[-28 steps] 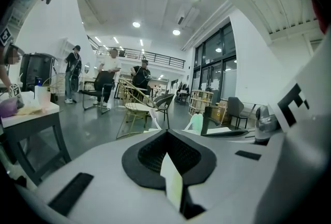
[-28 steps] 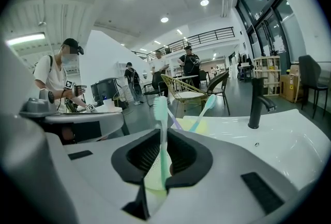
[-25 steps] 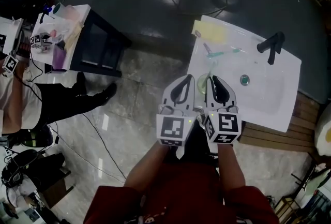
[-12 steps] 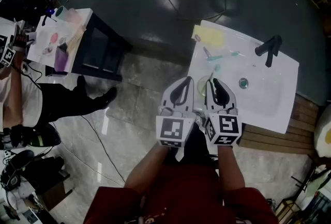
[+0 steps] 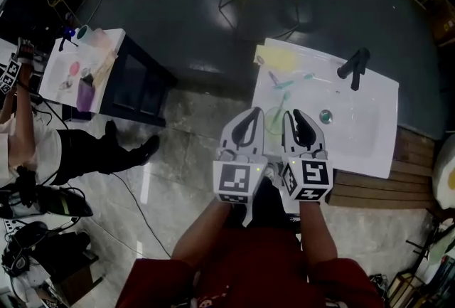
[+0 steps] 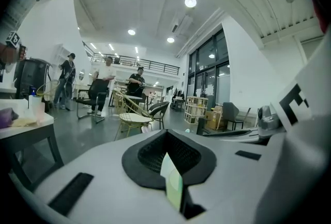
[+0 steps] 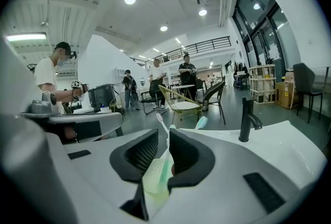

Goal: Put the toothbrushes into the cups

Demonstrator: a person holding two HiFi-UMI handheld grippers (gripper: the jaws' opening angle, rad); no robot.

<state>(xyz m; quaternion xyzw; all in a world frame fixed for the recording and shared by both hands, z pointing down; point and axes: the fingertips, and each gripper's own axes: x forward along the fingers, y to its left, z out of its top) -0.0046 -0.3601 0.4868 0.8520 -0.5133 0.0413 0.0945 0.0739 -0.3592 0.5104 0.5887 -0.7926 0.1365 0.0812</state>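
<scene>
Pale-green cup (image 5: 274, 121) sat just ahead of left tool (image 5: 252, 112) (clenched, green sliver in its seam) and right tool (image 5: 294, 114) (jaws a slit apart, gripping nothing I could confirm); teal toothbrush (image 5: 295, 80) lay on the bench (image 5: 370, 121) beyond, so pick-up looked next: open, reach forward.
</scene>
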